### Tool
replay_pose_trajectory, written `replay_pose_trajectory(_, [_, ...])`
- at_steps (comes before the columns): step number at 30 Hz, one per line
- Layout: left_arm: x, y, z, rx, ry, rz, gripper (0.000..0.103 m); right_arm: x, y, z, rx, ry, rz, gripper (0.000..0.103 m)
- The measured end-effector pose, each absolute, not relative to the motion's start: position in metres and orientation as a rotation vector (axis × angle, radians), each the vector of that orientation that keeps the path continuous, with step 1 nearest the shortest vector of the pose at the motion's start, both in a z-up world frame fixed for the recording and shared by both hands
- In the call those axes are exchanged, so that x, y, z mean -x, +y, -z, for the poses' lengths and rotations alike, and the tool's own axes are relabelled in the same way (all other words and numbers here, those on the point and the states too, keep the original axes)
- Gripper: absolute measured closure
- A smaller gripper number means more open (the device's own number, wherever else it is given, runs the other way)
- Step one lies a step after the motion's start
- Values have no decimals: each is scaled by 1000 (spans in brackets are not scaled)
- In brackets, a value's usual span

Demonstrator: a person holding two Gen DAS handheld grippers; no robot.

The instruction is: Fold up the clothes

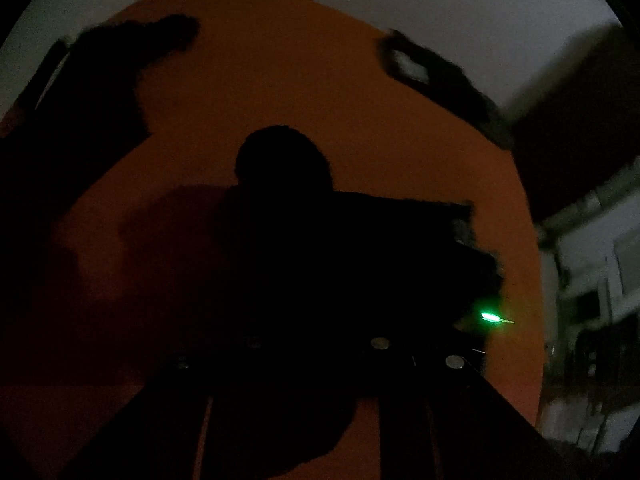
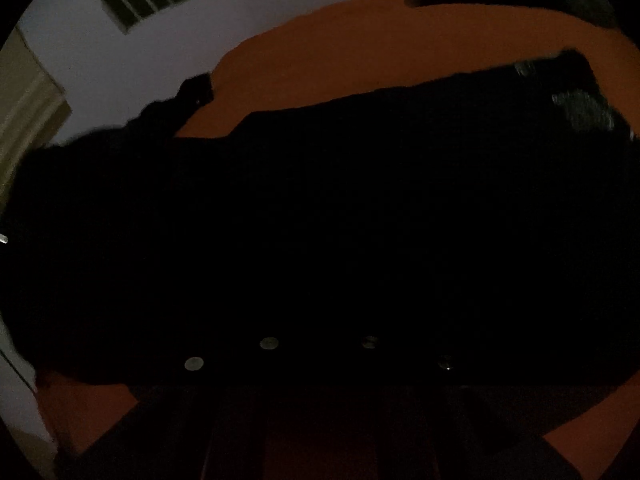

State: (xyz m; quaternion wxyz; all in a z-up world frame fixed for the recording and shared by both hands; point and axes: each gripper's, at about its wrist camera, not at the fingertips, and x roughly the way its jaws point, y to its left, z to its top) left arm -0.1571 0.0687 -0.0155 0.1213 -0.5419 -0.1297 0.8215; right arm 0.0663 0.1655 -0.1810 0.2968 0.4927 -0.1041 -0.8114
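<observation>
Dim lighting throughout. Left wrist view: an orange surface (image 1: 320, 92) fills the centre of the frame, with a pale wall above it. A dark garment (image 1: 96, 92) lies at the upper left, and a second dark piece with a pale label (image 1: 432, 68) lies at the upper right edge of the surface. The left gripper (image 1: 284, 184) appears only as a black silhouette at lower centre; its opening and contents cannot be told. A green light (image 1: 490, 316) glows at right. Right wrist view: a large dark garment (image 2: 320, 220) spans the middle of the frame over the orange surface (image 2: 360, 56). The right gripper (image 2: 320, 320) is lost in the darkness; its jaws are closed, though any grip on cloth cannot be told.
</observation>
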Motion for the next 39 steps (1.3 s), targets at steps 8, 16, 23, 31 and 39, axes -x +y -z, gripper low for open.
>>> replay_pose_trajectory(8, [247,270,-12,1704,-140,-2182,84,-50,272,145,-1194,-883,2090,97])
replay_pose_trajectory(16, [311,428,56,1781,14,-1969,70,-71,425,150,-1307,-1123,2373,94])
replay_pose_trajectory(23, [321,392,-37,1542,-255,-1655,65,-66,415,144,-1318,-1014,2305,94])
replay_pose_trajectory(31, [322,223,-27,1480,-100,-2266,35,-17,359,120,-1344,-739,2173,26])
replay_pose_trajectory(39, [322,179,150,1839,-317,-2186,37,3,367,130,-1492,-792,2260,55])
